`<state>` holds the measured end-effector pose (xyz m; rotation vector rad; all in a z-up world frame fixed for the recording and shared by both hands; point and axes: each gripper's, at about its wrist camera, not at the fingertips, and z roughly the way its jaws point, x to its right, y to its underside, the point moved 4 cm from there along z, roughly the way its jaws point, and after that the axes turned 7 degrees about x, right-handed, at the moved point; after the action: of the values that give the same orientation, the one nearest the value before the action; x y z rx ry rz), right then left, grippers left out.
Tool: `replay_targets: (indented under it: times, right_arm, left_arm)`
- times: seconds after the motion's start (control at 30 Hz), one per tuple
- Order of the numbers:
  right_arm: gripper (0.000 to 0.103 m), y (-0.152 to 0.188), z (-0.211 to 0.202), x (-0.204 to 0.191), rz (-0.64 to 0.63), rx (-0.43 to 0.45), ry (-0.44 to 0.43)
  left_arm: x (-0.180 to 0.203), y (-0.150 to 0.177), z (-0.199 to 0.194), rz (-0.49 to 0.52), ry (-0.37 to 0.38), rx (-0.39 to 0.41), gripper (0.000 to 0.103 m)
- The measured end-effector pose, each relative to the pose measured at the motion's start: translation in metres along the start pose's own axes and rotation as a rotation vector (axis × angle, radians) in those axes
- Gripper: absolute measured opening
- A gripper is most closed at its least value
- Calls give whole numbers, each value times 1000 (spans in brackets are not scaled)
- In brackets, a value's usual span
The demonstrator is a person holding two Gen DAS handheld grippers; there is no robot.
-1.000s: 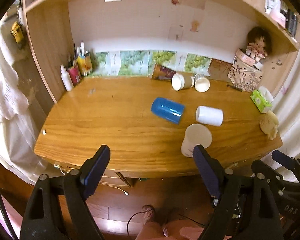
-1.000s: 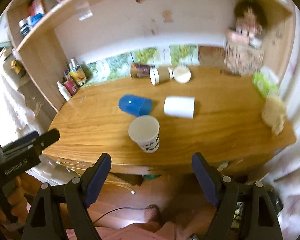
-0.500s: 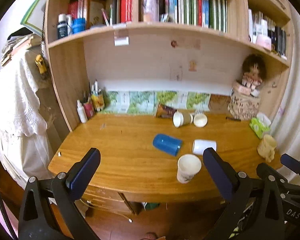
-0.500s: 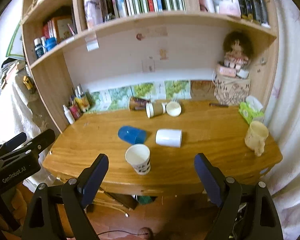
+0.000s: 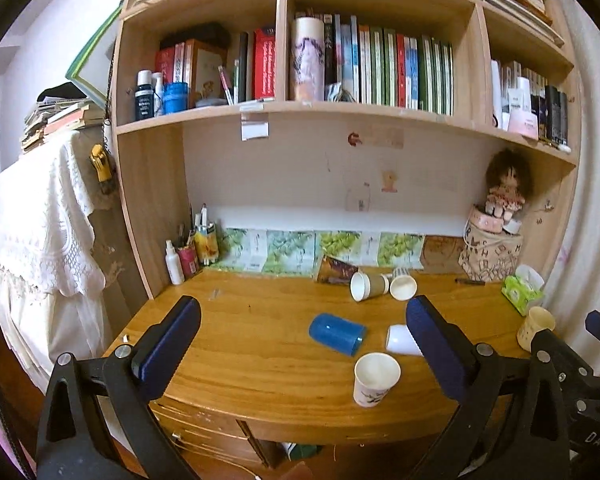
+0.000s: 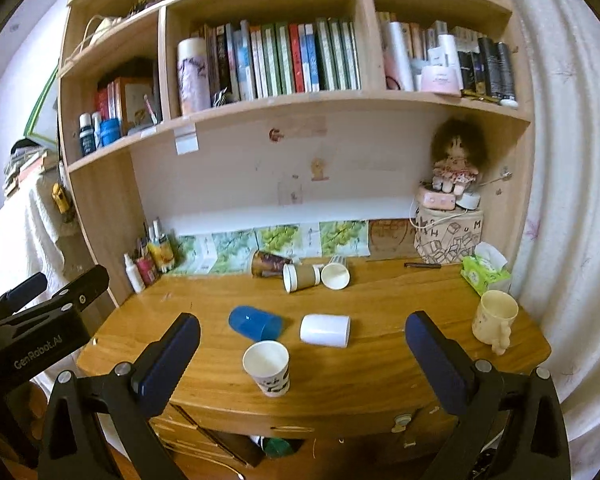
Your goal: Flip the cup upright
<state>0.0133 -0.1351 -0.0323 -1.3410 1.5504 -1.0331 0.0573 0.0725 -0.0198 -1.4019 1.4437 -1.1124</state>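
Note:
A blue cup (image 5: 337, 334) (image 6: 255, 323) lies on its side mid-desk. A white cup (image 6: 325, 330) (image 5: 398, 339) lies on its side just right of it. A white paper cup (image 5: 376, 378) (image 6: 267, 367) stands upright near the desk's front edge. A brown paper cup (image 6: 301, 277) and another white cup (image 6: 335, 275) lie on their sides at the back. My left gripper (image 5: 300, 344) and right gripper (image 6: 300, 344) are both open and empty, held in front of the desk, short of the cups.
A wooden desk (image 6: 380, 364) sits under a bookshelf (image 6: 300, 96). A cream mug (image 6: 494, 318) stands at the right edge, with a green tissue pack (image 6: 485, 272) and a doll on a box (image 6: 452, 216) behind it. Bottles (image 6: 148, 260) stand at the back left.
Both grippers have tilted up and pulled back from the desk, so the shelves now show. The cups have not moved. Both grippers stay open.

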Motion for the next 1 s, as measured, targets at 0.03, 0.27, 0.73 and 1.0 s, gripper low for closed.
replay_targets:
  times: [0.03, 0.27, 0.73, 1.0]
  right_arm:
    - [103, -1, -1, 1, 0, 3, 2]
    - [103, -2, -5, 5, 2, 25, 30]
    - [103, -2, -5, 2, -5, 28, 15]
    - [103, 0, -1, -4, -8, 9, -13]
  left_arm:
    - [1, 0, 0, 2, 4, 2, 103]
    - [5, -2, -3, -4, 17, 26, 103]
    - [3, -4, -9, 6, 11, 63, 103]
    - [0, -5, -11, 7, -3, 69, 103]
